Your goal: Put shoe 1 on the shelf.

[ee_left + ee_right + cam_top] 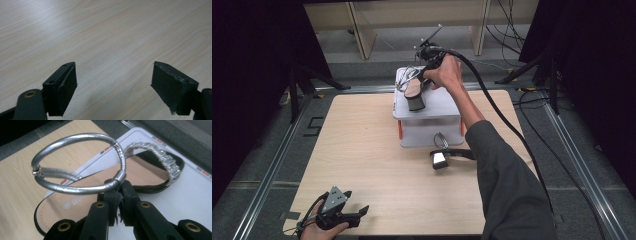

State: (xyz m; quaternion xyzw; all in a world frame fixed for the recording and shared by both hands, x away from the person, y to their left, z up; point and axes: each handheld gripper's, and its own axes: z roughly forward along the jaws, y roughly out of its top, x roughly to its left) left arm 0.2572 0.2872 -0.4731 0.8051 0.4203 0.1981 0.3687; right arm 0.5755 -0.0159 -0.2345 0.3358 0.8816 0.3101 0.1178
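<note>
The sandal at twelve o'clock has a tan insole edged in black, silver straps and a glittery silver toe band. The box under it is white with orange marks. The second sandal is black and silver. The table shows pale wood grain; the gripper jaws are black.

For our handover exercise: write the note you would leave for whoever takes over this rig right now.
Right hand-held gripper: shut on the silver ankle strap of the sandal on the box, which rests on the white box.
Left hand-held gripper: open, holding nothing, low over the table at its near left corner.
Second sandal: on the table in front of the box.
Left: probably release this one, then fetch the second.
</note>
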